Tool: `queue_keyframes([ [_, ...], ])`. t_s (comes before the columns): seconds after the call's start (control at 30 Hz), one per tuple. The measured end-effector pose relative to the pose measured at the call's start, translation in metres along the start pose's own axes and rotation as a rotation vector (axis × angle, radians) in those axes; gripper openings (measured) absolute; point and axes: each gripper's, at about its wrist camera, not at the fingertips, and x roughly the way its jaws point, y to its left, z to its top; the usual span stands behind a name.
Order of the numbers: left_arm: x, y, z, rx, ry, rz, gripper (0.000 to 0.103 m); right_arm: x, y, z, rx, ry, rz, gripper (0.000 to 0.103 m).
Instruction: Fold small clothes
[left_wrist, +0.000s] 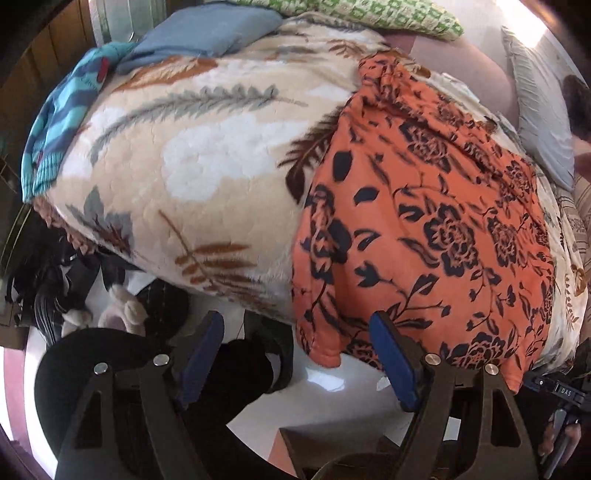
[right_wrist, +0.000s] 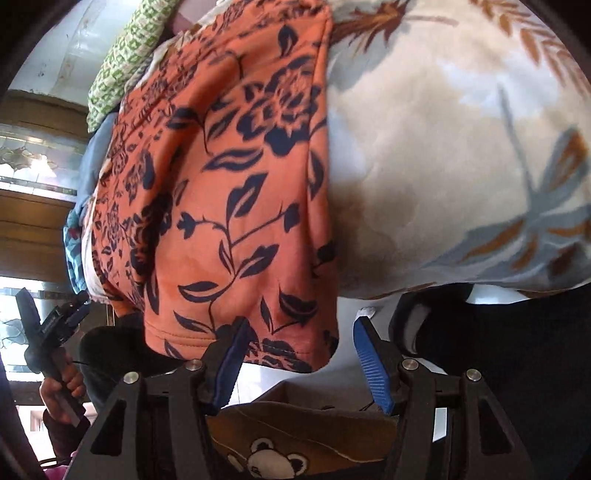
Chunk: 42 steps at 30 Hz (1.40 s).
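An orange garment with a dark floral print (left_wrist: 424, 229) lies spread on a cream leaf-patterned blanket (left_wrist: 192, 162), its lower hem hanging over the bed's near edge. My left gripper (left_wrist: 295, 332) is open and empty, just below the garment's left hem corner. In the right wrist view the same garment (right_wrist: 229, 184) hangs over the blanket (right_wrist: 443, 147). My right gripper (right_wrist: 299, 332) is open, its jaws at the garment's lower right hem corner without closing on it. The left gripper (right_wrist: 51, 325) shows at the far left, held in a hand.
A blue folded cloth (left_wrist: 207, 33), a turquoise striped cloth (left_wrist: 66, 122) and a green patterned cloth (left_wrist: 369, 14) lie at the bed's far side. A grey pillow (left_wrist: 539, 110) is at right. Plush toys (left_wrist: 122, 310) and dark items sit on the white floor (left_wrist: 332, 376) below.
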Motion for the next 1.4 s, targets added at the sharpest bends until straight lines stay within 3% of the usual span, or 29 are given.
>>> queue_keyframes([
  [0.13, 0.01, 0.003, -0.009, -0.026, 0.023, -0.022, 0.081, 0.004, -0.005, 0.003, 0.015, 0.002, 0.047, 0.062],
  [0.3, 0.022, -0.01, -0.015, 0.021, 0.024, -0.048, 0.081, 0.001, -0.007, 0.006, 0.008, -0.025, 0.073, 0.062],
  [0.43, 0.04, -0.009, -0.007, -0.007, 0.031, -0.012, 0.081, 0.0, -0.006, 0.009, 0.004, -0.036, 0.078, 0.062],
  [0.6, 0.055, -0.001, -0.001, -0.035, 0.03, -0.018, 0.08, 0.001, 0.005, 0.005, -0.043, -0.064, 0.075, 0.062],
  [0.67, 0.058, 0.003, -0.001, -0.042, 0.021, -0.066, 0.062, 0.004, 0.014, 0.005, -0.059, -0.069, 0.066, 0.056],
  [0.73, 0.061, 0.005, 0.0, -0.048, 0.036, -0.143, 0.03, 0.003, 0.021, 0.004, -0.076, -0.076, 0.077, 0.04],
  [0.83, 0.059, 0.003, 0.0, -0.024, 0.029, -0.198, 0.013, -0.003, 0.029, 0.005, -0.097, -0.083, 0.086, 0.03],
  [1.03, 0.033, 0.004, 0.003, 0.017, 0.028, -0.278, 0.006, -0.034, 0.048, 0.008, -0.139, -0.123, 0.186, 0.023],
  [1.3, -0.036, 0.004, 0.043, 0.035, -0.064, -0.466, 0.006, -0.088, 0.055, 0.031, -0.092, -0.249, 0.345, 0.023],
  [1.37, -0.054, 0.002, 0.056, 0.045, -0.1, -0.504, 0.006, -0.101, 0.054, 0.038, -0.082, -0.284, 0.346, 0.023],
  [1.4, -0.059, 0.0, 0.06, 0.054, -0.112, -0.506, 0.006, -0.104, 0.053, 0.042, -0.086, -0.279, 0.303, 0.023],
])
